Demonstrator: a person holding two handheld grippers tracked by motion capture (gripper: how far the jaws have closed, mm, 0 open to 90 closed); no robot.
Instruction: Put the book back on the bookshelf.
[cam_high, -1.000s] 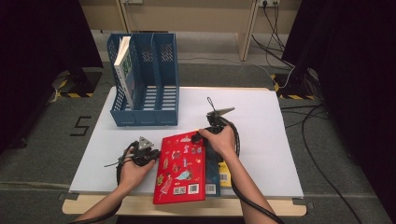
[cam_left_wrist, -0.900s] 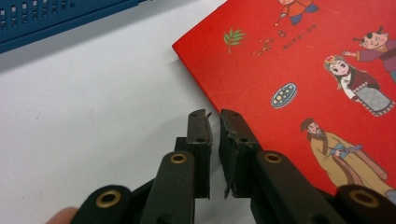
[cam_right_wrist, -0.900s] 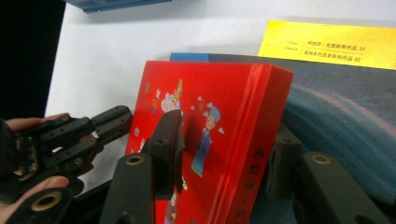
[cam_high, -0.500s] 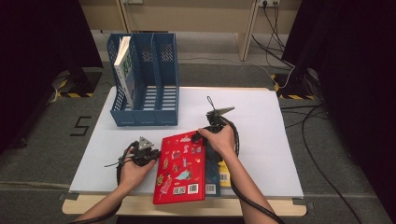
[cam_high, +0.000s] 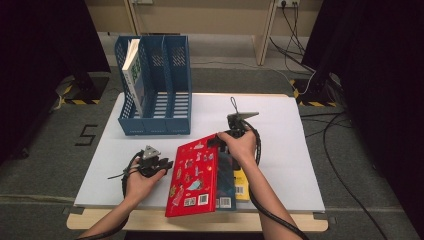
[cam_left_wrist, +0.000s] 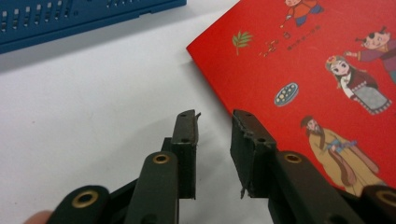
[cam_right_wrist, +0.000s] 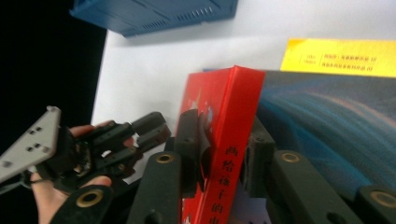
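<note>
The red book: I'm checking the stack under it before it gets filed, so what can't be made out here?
- High view: the red book hides most of the dark blue book and yellow book.
- Right gripper view: the right gripper straddles its spine; the lower characters are cut off.
- High view: the green-and-white book in the blue file rack is too small to read.

The right gripper (cam_right_wrist: 219, 154) has just been closing and clamps the red book's (cam_high: 192, 180) spine, its forearm reaching in beside that book. The left gripper (cam_left_wrist: 214, 140), jaws just parted with nothing between, rests at the book's left edge
</note>
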